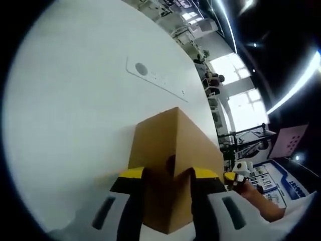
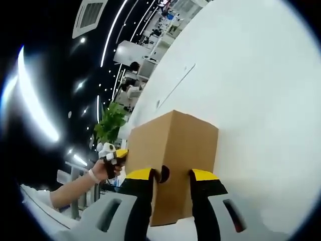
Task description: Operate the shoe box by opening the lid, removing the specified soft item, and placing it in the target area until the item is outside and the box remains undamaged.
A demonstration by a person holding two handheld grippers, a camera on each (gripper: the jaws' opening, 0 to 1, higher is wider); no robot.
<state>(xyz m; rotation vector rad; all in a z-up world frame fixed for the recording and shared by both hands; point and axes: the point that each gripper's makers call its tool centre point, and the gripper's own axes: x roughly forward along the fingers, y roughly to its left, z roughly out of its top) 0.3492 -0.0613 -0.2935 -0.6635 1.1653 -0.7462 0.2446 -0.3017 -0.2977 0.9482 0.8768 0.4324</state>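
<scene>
Sitting on the white counter (image 1: pixel 65 125), the shoe box (image 1: pixel 170 150) is hiding its lid seam. The left gripper (image 1: pixel 168 175) and right gripper (image 2: pixel 170 175) are standing narrowly open at its corner edges; whether they are pinching it, I cannot tell.

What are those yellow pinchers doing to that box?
A person is working on a plain brown cardboard shoe box that sits on a big white table, holding a pair of tongs in each hand. The left tongs and the right tongs, both yellow-tipped, are up against opposite ends of the box, each near a small round finger hole. The lid looks closed, so nothing has come out yet. Whether the tongs are pinching the cardboard is hard to tell.
</scene>
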